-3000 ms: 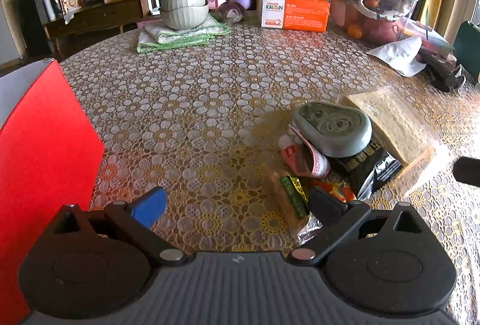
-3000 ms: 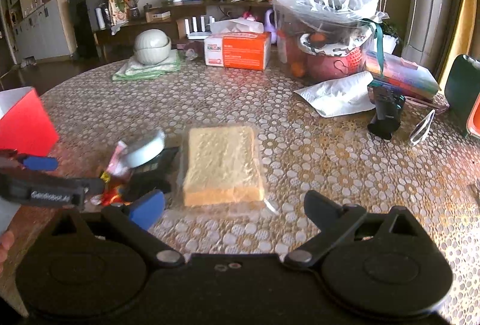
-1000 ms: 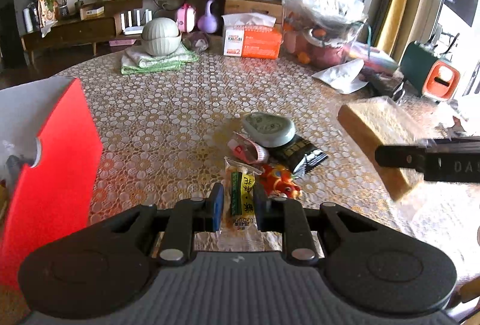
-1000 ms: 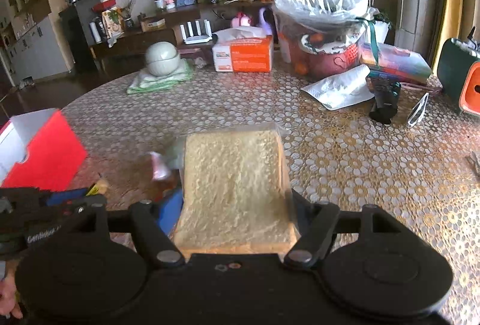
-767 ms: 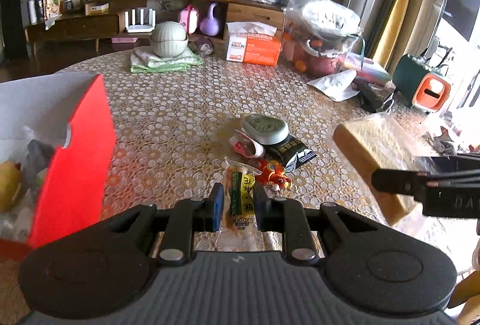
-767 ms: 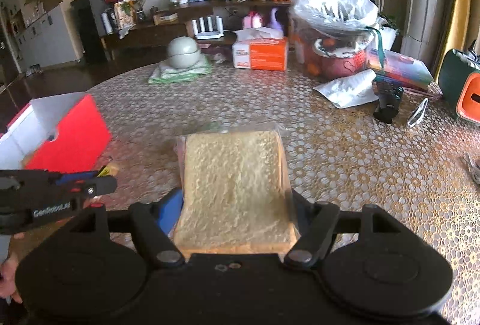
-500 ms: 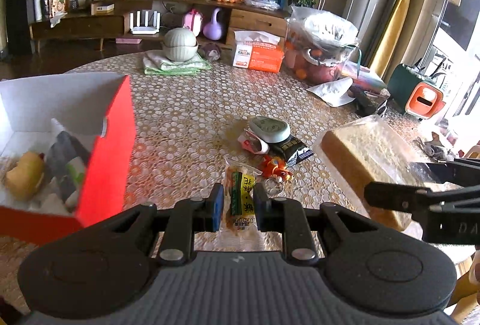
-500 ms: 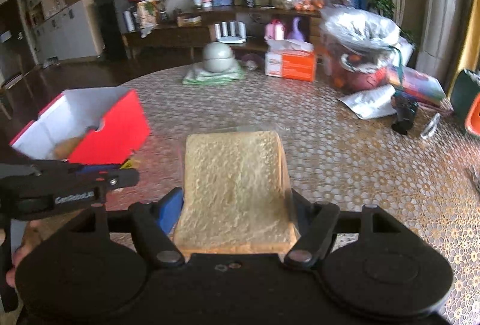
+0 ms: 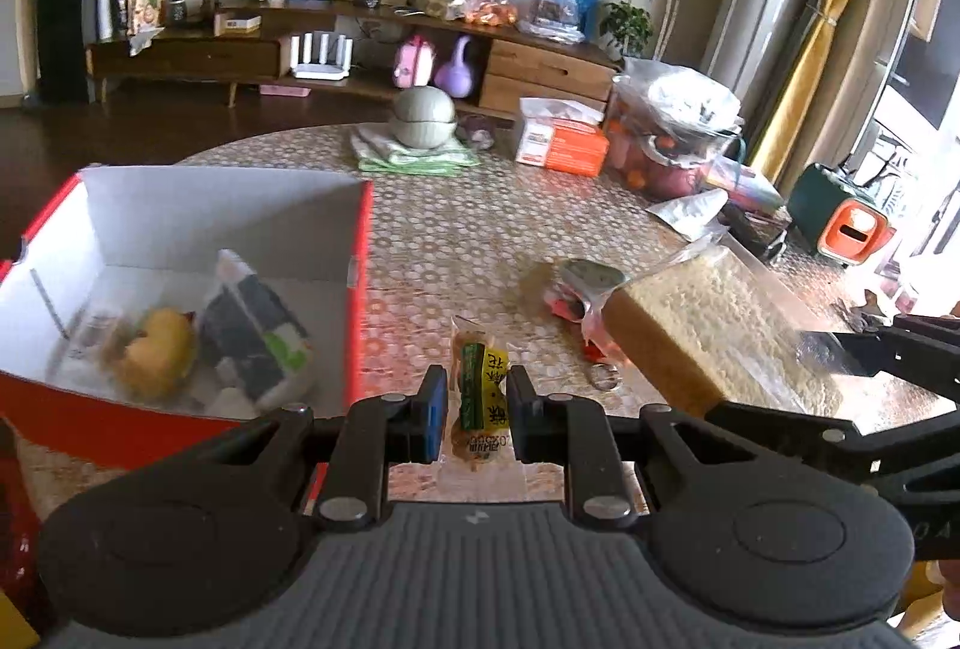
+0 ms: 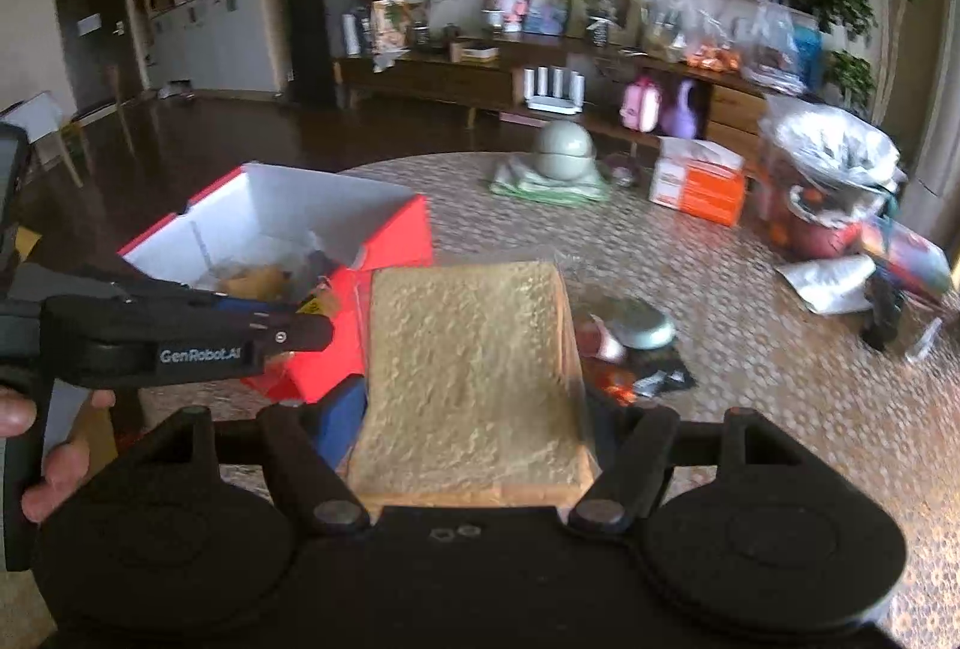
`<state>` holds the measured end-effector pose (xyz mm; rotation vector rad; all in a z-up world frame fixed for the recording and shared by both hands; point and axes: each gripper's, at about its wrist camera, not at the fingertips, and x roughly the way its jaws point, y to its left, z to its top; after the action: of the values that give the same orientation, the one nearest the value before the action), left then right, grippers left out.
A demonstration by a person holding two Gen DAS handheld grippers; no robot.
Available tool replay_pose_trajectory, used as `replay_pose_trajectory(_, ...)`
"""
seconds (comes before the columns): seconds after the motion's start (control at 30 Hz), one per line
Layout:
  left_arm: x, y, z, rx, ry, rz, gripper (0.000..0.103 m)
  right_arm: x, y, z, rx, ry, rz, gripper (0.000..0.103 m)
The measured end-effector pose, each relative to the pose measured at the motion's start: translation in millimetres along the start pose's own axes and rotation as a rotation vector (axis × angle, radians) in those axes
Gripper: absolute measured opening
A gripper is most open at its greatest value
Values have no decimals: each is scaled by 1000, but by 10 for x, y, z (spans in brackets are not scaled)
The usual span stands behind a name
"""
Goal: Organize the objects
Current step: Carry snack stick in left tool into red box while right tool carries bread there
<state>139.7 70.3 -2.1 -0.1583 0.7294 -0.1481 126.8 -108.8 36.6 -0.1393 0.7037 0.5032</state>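
My left gripper (image 9: pixel 477 412) is shut on a small clear snack packet (image 9: pixel 480 388) with a green and yellow label, held above the table just right of the open red box (image 9: pixel 360 301). Inside the box lie a yellow item (image 9: pixel 153 352) and a dark wrapped packet (image 9: pixel 255 331). My right gripper (image 10: pixel 474 433) is shut on a bagged slice of bread (image 10: pixel 471 379), lifted off the table; the same bread (image 9: pixel 714 337) shows at the right in the left wrist view. In the right wrist view the left gripper (image 10: pixel 282 328) hangs at the red box's (image 10: pixel 396 235) near corner.
Left on the lace-covered table (image 9: pixel 480 223) are a grey-green lidded case (image 9: pixel 591 277), red wrappers (image 9: pixel 561 301) and a black packet (image 10: pixel 657 379). Far side: stacked bowls on a towel (image 9: pixel 423 121), orange tissue box (image 9: pixel 561 145), bagged fruit basket (image 9: pixel 672 133). A hand (image 10: pixel 54 463) holds the left gripper.
Both grippers have risen and swung left toward the red box, each keeping its load. The box's inside has come into view under the left gripper.
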Motion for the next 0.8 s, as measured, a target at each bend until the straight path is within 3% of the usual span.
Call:
replay_pose_trajectory(0.5,-302,835,141,-33,-29,97,20,420,770,407,-118,14,85,72)
replay_pose_trajectory(0.8,-190,1400,340,-33,-31,188,20,886,1040,672,-151,26,79,72)
